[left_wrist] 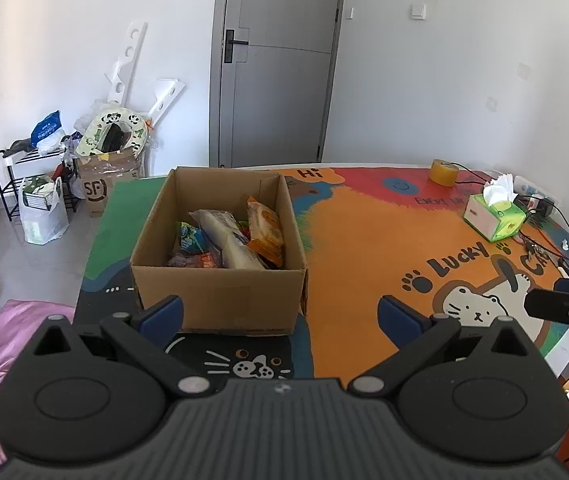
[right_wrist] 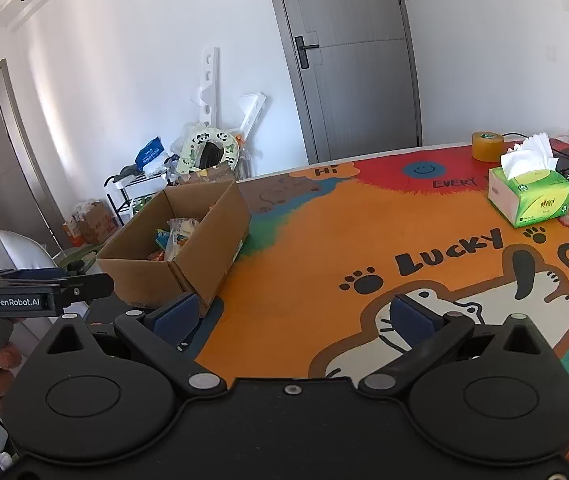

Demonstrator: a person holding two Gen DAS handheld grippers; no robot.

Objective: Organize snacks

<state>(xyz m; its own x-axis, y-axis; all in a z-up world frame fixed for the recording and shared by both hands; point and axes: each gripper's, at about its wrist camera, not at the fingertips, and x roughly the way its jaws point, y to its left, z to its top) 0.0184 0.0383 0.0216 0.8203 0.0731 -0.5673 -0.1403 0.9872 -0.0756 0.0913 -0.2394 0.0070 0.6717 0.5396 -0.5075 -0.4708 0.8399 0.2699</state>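
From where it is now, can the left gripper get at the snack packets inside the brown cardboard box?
Probably yes. The left gripper is open and empty, facing the brown cardboard box. The box has an open top and the snack packets lie uncovered, but it would need to rise over the near wall first.

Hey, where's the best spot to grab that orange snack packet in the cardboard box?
Probably its top edge, from above. The orange snack packet stands on end against the right wall of the cardboard box, so its upper edge is the exposed part. The box walls block any sideways approach.
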